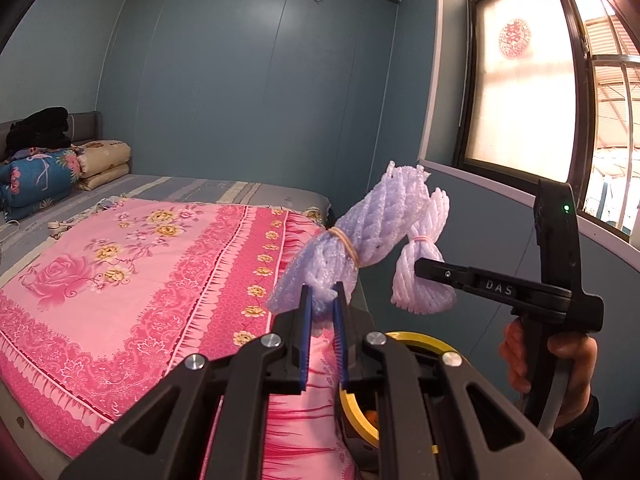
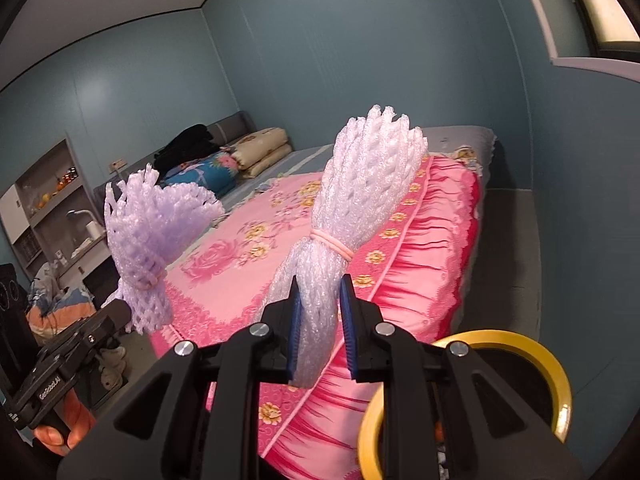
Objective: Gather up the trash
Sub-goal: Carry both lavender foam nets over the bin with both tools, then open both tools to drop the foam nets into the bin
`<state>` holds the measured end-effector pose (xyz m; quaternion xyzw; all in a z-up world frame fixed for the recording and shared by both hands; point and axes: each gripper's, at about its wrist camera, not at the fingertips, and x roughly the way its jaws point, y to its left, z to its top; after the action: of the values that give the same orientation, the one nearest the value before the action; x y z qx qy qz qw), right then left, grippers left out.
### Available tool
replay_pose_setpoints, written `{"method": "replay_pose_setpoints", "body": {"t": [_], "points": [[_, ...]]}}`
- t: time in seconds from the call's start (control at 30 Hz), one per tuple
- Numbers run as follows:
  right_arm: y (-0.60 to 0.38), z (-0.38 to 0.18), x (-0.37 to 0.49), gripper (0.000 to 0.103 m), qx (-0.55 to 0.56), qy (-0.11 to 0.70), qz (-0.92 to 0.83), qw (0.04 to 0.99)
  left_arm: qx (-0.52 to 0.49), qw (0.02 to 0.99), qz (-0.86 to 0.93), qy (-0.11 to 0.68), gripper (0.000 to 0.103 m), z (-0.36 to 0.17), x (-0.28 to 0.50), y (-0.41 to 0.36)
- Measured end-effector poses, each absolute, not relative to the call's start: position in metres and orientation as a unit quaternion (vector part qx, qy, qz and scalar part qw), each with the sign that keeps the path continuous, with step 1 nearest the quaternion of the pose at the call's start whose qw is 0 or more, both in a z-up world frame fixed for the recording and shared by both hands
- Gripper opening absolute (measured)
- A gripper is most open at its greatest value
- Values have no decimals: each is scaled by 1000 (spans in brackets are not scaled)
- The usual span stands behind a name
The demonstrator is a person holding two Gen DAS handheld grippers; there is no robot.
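Note:
My left gripper (image 1: 323,298) is shut on a purple foam net bundle (image 1: 352,232) tied with a rubber band, held in the air above the bed's edge. My right gripper (image 2: 320,292) is shut on a white foam net bundle (image 2: 360,184), also tied with a band. The white bundle (image 1: 422,256) and the right gripper (image 1: 424,269) show at the right of the left wrist view. The purple bundle (image 2: 152,232) and the left gripper (image 2: 122,312) show at the left of the right wrist view. A yellow-rimmed bin (image 2: 516,340) sits just below both grippers, also visible in the left wrist view (image 1: 420,340).
A bed with a pink floral sheet (image 1: 120,272) fills the left and middle. Folded quilts (image 1: 60,176) and dark clothes lie at its head. A window (image 1: 528,92) is on the right wall. Shelves (image 2: 48,200) and a pile of things stand at the far left in the right wrist view.

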<state>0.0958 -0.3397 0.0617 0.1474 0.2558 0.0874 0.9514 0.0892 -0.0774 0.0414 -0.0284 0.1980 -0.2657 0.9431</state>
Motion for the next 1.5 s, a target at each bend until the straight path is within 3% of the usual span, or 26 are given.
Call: {"method": "replay_pose_setpoints", "body": {"t": [0.9, 1.23, 1.5], "points": [[-432, 29, 66, 19, 164, 299, 30, 940, 6, 884, -317, 343, 9, -31, 139, -208], [-417, 6, 80, 20, 144, 354, -1, 924, -9, 845, -317, 431, 10, -78, 171, -234], [-429, -22, 93, 22, 156, 371, -4, 915, -32, 821, -339, 458, 10, -101, 179, -235]]}}
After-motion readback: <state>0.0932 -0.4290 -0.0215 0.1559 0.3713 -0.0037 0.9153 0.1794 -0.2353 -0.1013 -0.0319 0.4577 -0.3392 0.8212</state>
